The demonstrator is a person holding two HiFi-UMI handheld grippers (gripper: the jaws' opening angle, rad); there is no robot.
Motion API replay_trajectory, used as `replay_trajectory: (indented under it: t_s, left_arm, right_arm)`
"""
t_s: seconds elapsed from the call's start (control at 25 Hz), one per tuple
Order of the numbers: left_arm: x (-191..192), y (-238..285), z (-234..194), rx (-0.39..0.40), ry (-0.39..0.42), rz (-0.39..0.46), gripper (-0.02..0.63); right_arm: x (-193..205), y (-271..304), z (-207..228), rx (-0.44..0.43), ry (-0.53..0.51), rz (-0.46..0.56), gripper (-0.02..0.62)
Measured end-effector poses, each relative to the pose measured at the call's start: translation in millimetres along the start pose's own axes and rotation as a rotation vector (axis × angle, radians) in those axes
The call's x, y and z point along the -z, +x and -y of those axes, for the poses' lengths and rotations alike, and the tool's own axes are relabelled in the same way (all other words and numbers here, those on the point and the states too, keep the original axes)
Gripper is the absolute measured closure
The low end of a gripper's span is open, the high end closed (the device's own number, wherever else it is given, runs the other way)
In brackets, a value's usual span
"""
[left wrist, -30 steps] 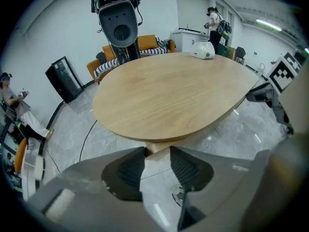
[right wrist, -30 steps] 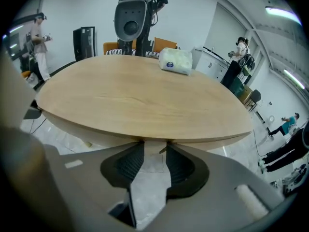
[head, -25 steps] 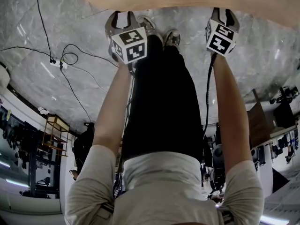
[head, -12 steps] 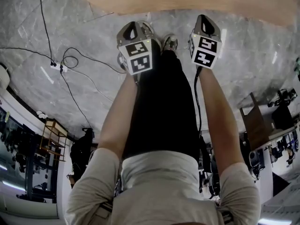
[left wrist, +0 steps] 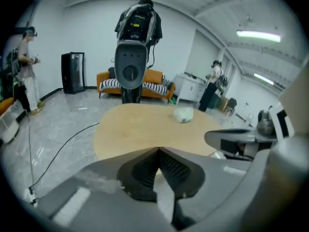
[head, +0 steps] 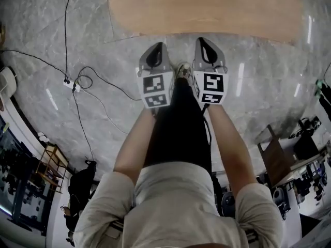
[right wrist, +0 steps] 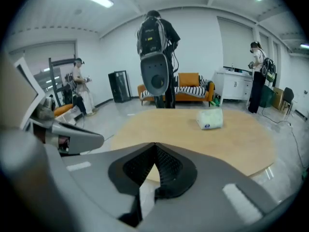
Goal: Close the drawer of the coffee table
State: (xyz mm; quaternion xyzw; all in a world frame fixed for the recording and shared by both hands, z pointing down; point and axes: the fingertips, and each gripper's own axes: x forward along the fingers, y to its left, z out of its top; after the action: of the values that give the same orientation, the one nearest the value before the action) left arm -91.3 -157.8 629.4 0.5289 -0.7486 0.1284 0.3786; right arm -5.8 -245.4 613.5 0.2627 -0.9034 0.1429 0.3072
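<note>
The coffee table (head: 207, 9), with a light wooden oval top, lies at the top of the head view; no drawer shows in any view. My left gripper (head: 156, 48) and right gripper (head: 206, 41) hang side by side over the marble floor, short of the table's near edge. Both have just been closing and are now shut with nothing between the jaws. In the left gripper view the closed left gripper (left wrist: 158, 151) points at the table top (left wrist: 140, 127), where a white packet (left wrist: 183, 114) lies. The right gripper view shows the closed right gripper (right wrist: 155, 146) and the same packet (right wrist: 210, 119).
Black cables and a power strip (head: 70, 82) trail over the floor at left. My legs and shoes (head: 182, 70) stand between the grippers. Beyond the table stand a tall dark machine (left wrist: 131, 69), an orange sofa (left wrist: 157, 79) and several people. A brown chair (head: 274, 159) is at right.
Both grippers have pulled back from the table's edge, risen and come closer together. Their jaws, open a second ago, are now shut. More of the table top shows.
</note>
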Motion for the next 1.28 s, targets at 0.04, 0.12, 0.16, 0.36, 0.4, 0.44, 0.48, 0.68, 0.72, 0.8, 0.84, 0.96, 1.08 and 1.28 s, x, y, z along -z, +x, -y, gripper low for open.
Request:
replay_trajectory:
  t_s: [0.04, 0.12, 0.16, 0.36, 0.4, 0.44, 0.48, 0.68, 0.72, 0.8, 0.84, 0.96, 1.08, 1.28]
  left_arm:
    - [-21, -14, 8, 0.016, -0.010, 0.048, 0.586]
    - [-58, -41, 22, 0.024, 0.006, 0.127, 0.586]
    - [-74, -55, 28, 0.023, 0.017, 0.159, 0.586]
    - [-149, -128, 58, 0.038, 0.094, 0.326, 0.586]
    - [-163, -144, 66, 0.041, 0.116, 0.362, 0.586]
    - [-176, -159, 73, 0.042, 0.133, 0.396, 0.586]
    - [-188, -174, 80, 0.041, 0.146, 0.428, 0.586]
    - [-225, -241, 117, 0.050, 0.172, 0.546, 0.586]
    - [-229, -252, 126, 0.061, 0.169, 0.564, 0.586]
    - [-234, -273, 141, 0.077, 0.159, 0.597, 0.586]
    - [-237, -283, 149, 0.082, 0.157, 0.613, 0.586]
    - [-247, -309, 171, 0.101, 0.169, 0.670, 0.586]
    - [-255, -328, 191, 0.107, 0.235, 0.718, 0.586]
    - [-261, -346, 205, 0.156, 0.283, 0.727, 0.586]
  right_arm:
    - [-26, -12, -3, -0.008, 0.002, 0.052, 0.588]
    - [-75, -39, -9, -0.014, -0.011, 0.149, 0.588]
    - [-96, -53, -13, -0.017, -0.027, 0.190, 0.588]
    - [-178, -127, -35, -0.029, -0.131, 0.356, 0.588]
    - [-191, -144, -37, -0.026, -0.140, 0.387, 0.588]
    - [-203, -160, -38, -0.021, -0.146, 0.418, 0.588]
    - [-215, -176, -39, -0.014, -0.149, 0.450, 0.588]
    - [-259, -251, -45, 0.022, -0.167, 0.566, 0.589]
    - [-266, -265, -45, 0.025, -0.170, 0.583, 0.589]
    - [-277, -292, -43, 0.033, -0.176, 0.612, 0.589]
    - [-281, -305, -41, 0.038, -0.176, 0.623, 0.589]
    - [-283, -337, -33, 0.058, -0.182, 0.642, 0.589]
    - [-285, -360, -28, 0.084, -0.206, 0.679, 0.589]
    - [-292, -387, -30, 0.120, -0.202, 0.716, 0.589]
